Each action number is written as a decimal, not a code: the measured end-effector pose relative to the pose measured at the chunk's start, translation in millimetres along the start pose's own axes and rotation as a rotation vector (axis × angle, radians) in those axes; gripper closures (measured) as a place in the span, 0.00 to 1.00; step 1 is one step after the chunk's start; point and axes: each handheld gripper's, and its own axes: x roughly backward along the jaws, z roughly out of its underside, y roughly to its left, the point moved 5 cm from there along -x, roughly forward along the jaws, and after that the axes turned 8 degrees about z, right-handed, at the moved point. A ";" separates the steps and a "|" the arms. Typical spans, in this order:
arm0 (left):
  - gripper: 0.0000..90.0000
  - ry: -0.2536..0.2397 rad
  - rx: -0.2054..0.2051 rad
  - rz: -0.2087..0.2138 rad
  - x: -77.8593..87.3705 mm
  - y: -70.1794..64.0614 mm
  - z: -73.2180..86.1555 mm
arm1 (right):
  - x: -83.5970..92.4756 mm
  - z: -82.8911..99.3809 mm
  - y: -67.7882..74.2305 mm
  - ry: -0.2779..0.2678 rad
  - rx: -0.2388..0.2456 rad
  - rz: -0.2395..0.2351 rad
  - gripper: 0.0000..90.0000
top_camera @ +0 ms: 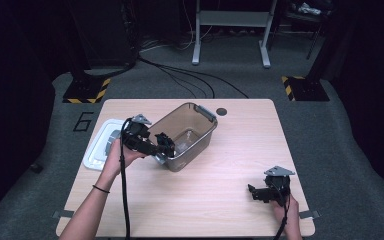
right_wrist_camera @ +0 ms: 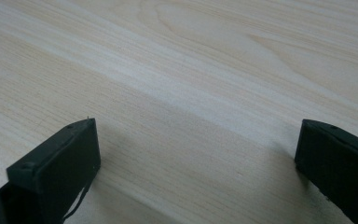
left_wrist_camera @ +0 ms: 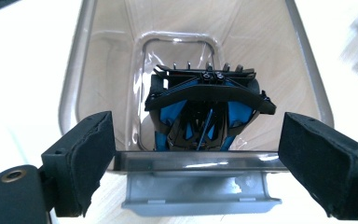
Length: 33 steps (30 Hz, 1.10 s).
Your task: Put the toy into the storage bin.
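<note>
Clear bin [top_camera: 187, 135]: light, stiff, slick; best gripped at its grey handle [left_wrist_camera: 200, 196], six o'clock. Left tool [left_wrist_camera: 200, 158] wide open, empty.

Clear smoky plastic bin [top_camera: 187, 135] stood upright, lidless, mid-worktop, grey handles on ends; black-and-blue object [left_wrist_camera: 208, 112], perhaps folded clip, lay inside.

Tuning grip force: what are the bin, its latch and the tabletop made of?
Bin: looks like clear, smoke-tinted hard plastic, glossy; the wood grain shows through its walls. Latch: opaque grey plastic, matte, apparently moulded. Tabletop: pale wood or wood-look laminate, satin; printed or real grain can't be told.
</note>
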 end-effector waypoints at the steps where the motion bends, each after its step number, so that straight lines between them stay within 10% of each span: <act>1: 0.12 0.000 -0.001 0.004 2.0 -0.4 0.2 | -0.1 0.0 -0.2 -0.002 0.001 0.002 0.00; 12: 0.09 -0.059 0.011 -0.045 41.8 9.4 4.6 | -0.1 0.0 -0.2 -0.001 0.001 0.004 0.00; 22: 0.04 -0.097 0.107 -0.134 62.4 47.3 28.0 | 0.0 0.1 -0.2 0.000 0.001 0.002 0.00; 33: 0.00 -0.126 0.280 -0.189 49.9 99.8 66.7 | 0.0 0.0 -0.2 0.000 0.001 0.002 0.00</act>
